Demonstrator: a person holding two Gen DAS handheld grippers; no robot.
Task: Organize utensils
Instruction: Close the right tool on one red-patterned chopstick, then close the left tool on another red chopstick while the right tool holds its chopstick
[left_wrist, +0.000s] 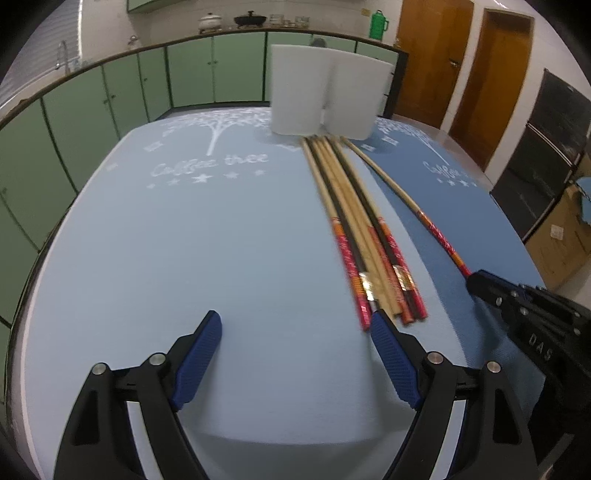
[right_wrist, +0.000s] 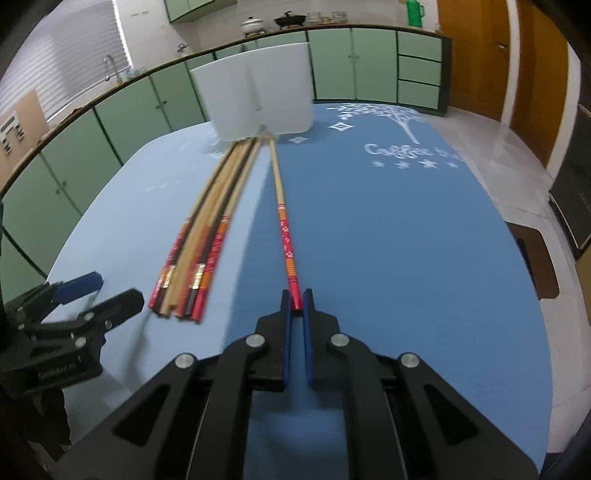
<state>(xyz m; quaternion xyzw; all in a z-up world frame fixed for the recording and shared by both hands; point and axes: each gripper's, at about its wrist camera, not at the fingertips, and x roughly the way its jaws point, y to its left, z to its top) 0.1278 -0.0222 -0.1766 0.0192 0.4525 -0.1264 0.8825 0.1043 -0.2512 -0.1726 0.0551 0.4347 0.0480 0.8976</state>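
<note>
A bundle of several chopsticks (left_wrist: 364, 229) lies side by side on the pale blue mat (left_wrist: 221, 236), tips against a white foam block (left_wrist: 325, 94). My left gripper (left_wrist: 295, 325) is open and empty, its right finger just at the bundle's near ends. My right gripper (right_wrist: 296, 295) is shut on the red end of a single chopstick (right_wrist: 284, 221), which lies apart to the right of the bundle (right_wrist: 207, 229) and points at the white block (right_wrist: 258, 96). The right gripper also shows in the left wrist view (left_wrist: 476, 280).
A darker blue mat (right_wrist: 406, 240) covers the right half of the table. Green cabinets (left_wrist: 92, 107) and a counter with pots run along the back. Wooden doors (left_wrist: 461, 62) stand at the right. A cardboard box (left_wrist: 561, 243) sits beyond the table's right edge.
</note>
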